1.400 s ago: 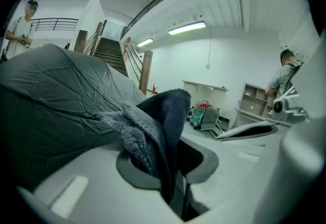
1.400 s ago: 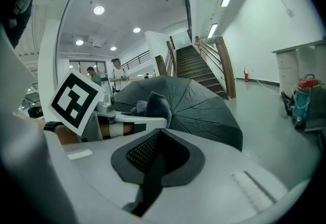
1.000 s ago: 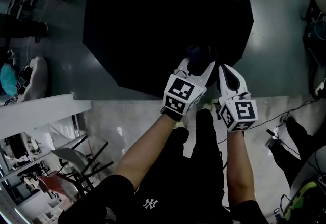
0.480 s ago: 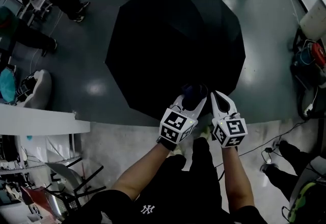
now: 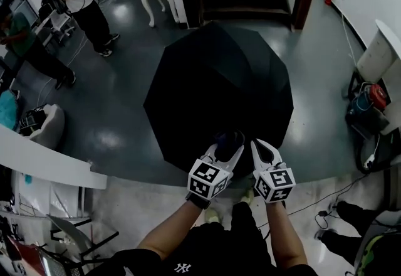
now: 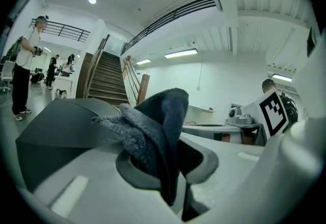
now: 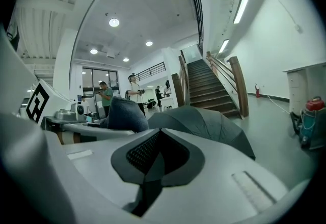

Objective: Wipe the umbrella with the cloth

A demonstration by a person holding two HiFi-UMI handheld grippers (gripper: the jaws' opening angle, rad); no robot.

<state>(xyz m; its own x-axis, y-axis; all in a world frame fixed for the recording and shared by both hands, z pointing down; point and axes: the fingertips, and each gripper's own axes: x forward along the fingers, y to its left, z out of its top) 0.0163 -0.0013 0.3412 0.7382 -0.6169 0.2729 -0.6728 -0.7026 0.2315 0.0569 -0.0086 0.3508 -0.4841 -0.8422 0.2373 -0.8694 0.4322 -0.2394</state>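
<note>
Umbrella (image 5: 219,90) open on floor (image 5: 119,111); left gripper (image 5: 229,143) fingers clamp cloth (image 6: 153,131); right gripper (image 5: 260,146) fingers closed, empty; shirt logo (image 5: 182,266) "NY".

black shirt (image 5: 150,265); white left tongs (image 5: 227,143) and right tongs (image 5: 258,143) carry black-and-white marker cubes (image 5: 207,179).

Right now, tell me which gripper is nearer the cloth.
Left. The left gripper is clamped on the dark blue cloth; the right gripper, shut and empty, sits right of it.

Open black umbrella (image 5: 219,93) lies on grey floor (image 5: 125,115).
</note>
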